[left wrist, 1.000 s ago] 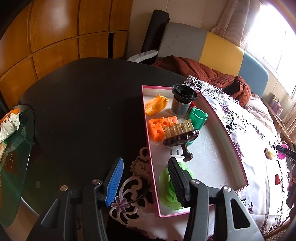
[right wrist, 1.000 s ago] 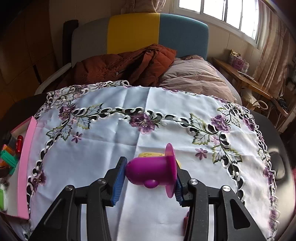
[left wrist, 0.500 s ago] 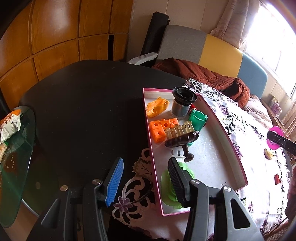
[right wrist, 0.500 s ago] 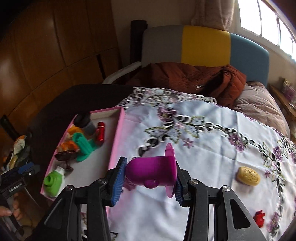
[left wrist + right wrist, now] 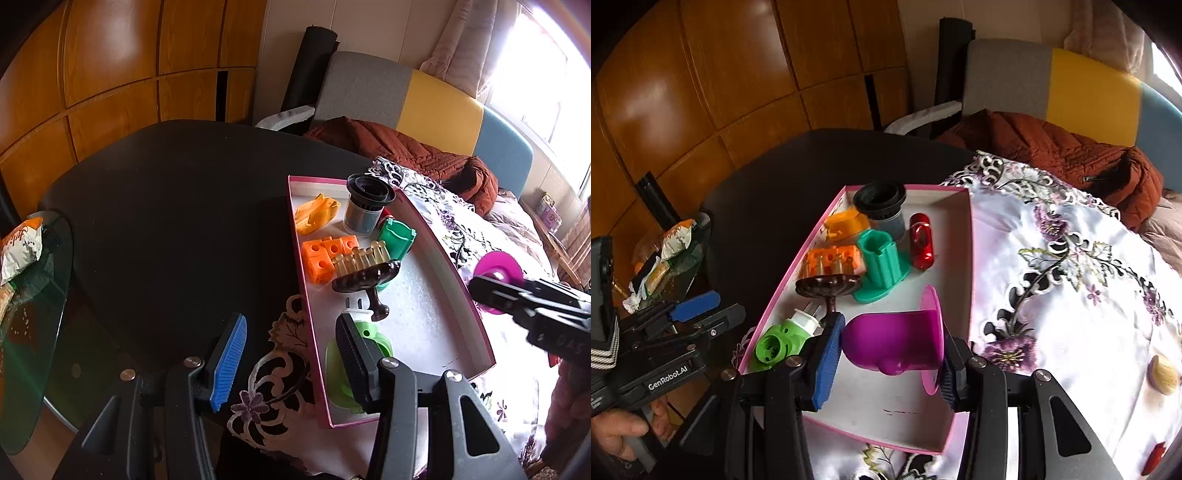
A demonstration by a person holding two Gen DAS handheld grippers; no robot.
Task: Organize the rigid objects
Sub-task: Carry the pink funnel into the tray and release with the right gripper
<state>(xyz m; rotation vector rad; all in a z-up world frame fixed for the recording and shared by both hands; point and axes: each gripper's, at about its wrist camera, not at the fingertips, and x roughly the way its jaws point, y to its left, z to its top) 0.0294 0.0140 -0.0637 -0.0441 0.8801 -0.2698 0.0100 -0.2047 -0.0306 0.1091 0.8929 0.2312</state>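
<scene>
"genrobot.ai" in white on black body of left hand-held gripper point(image 5: 698, 314).

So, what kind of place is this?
Probably a home living room: a sofa with a jacket on it, wood wall panels, and an embroidered tablecloth.

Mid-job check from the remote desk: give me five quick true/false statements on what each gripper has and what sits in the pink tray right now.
1. The right gripper is shut on the magenta piece. True.
2. The left gripper holds an orange block. False: its jaws are open and empty.
3. The magenta piece already rests on the pink tray floor. False: it is gripped above the tray.
4. A red capsule lies inside the tray beside the teal piece. True.
5. The yellow oval piece is in the tray. False: it lies on the floral cloth.
</scene>
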